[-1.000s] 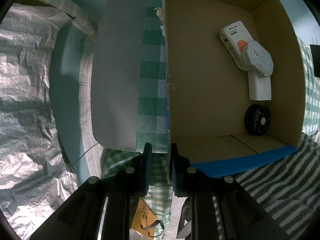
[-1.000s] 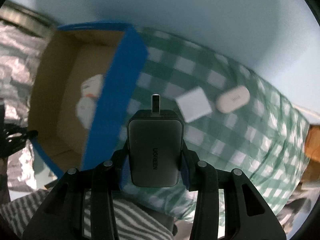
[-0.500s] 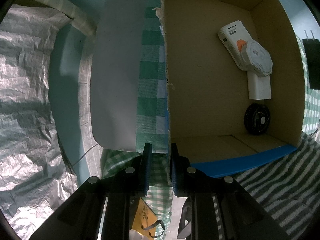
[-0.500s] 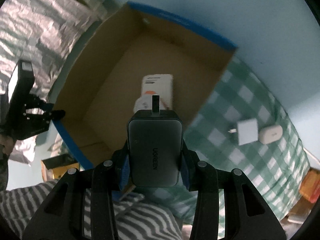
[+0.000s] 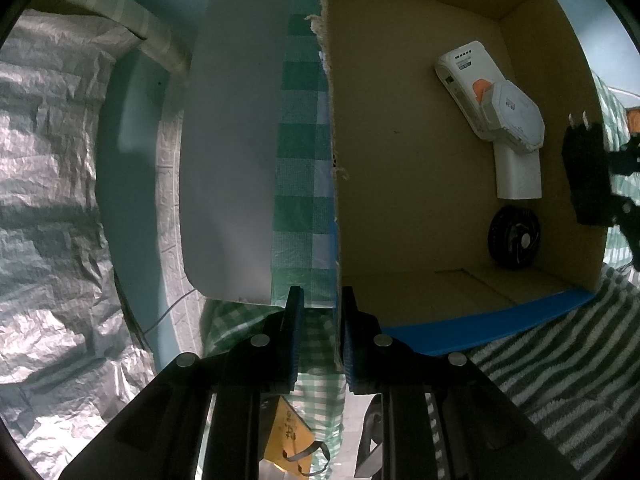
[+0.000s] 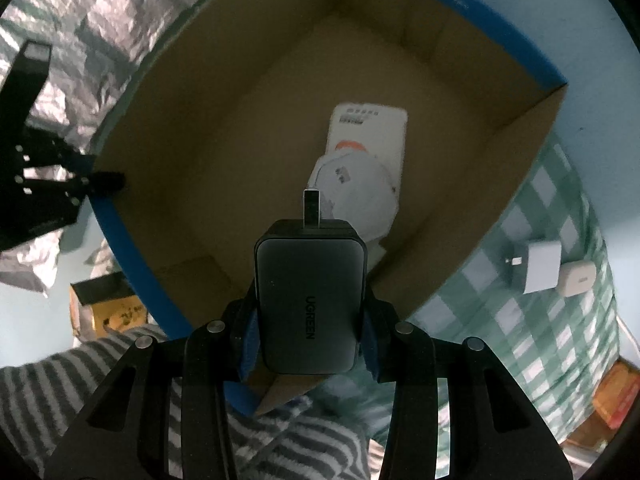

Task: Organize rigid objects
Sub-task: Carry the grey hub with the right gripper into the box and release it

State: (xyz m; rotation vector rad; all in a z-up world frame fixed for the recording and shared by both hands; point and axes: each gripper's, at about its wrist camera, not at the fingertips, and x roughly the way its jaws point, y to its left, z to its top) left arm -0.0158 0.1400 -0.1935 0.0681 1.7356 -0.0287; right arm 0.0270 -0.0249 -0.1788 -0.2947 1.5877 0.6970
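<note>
Two grippers are working: the right gripper (image 6: 308, 334) is clamping a dark charger (image 6: 309, 300) (prongs forward) at frame centre over the cardboard box (image 6: 224, 128), while the left gripper (image 5: 320, 336) is pinching the box's wall.

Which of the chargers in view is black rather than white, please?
The UGREEN charger clamped in the right gripper over the cardboard box is black. The two small chargers on the checked cloth are white.

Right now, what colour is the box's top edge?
Blue, along the rim of the brown cardboard box; clearest in the right wrist view.
</note>
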